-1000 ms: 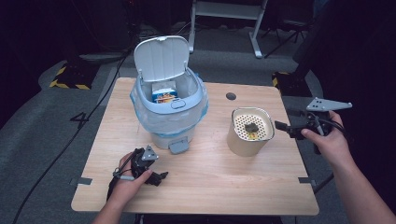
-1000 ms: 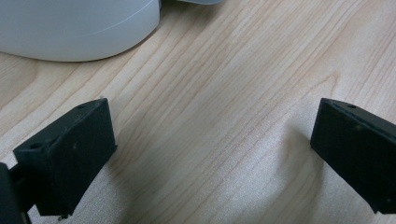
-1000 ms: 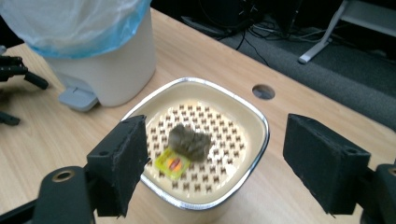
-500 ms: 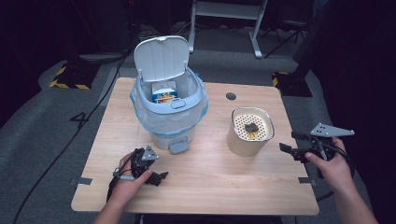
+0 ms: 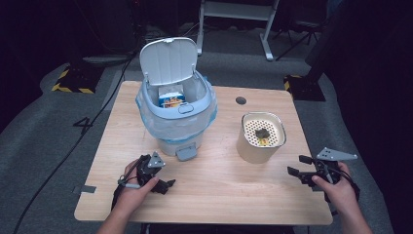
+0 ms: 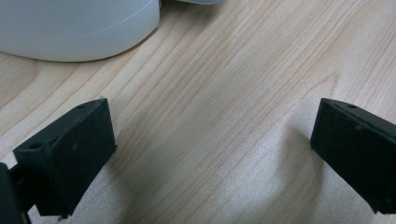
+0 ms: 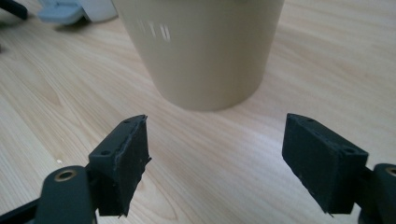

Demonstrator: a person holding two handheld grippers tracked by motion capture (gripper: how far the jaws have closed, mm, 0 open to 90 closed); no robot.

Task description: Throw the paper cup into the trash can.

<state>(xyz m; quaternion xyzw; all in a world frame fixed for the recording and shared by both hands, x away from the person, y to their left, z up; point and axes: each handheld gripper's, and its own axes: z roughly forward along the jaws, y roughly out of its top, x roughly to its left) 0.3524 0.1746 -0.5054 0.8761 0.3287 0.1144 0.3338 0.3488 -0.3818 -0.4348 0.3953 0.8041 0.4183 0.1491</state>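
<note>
High view: I hold both grippers low and empty; left gripper (image 5: 163, 185) near the pedal bin (image 5: 176, 114), right gripper (image 5: 299, 168) beside the beige strainer cup (image 5: 260, 138) holding scraps. Left gripper view: jaws spread over grained wood. Right gripper view: jaws spread before the smooth tapered cup; I judge grasping it comes next.

On the tabletop (image 5: 219, 195), the bin (image 5: 178, 114) stands at 11 o'clock and the cup (image 5: 260, 139) at 2 o'clock, well apart; a carton (image 5: 171, 96) lies in the bin.
</note>
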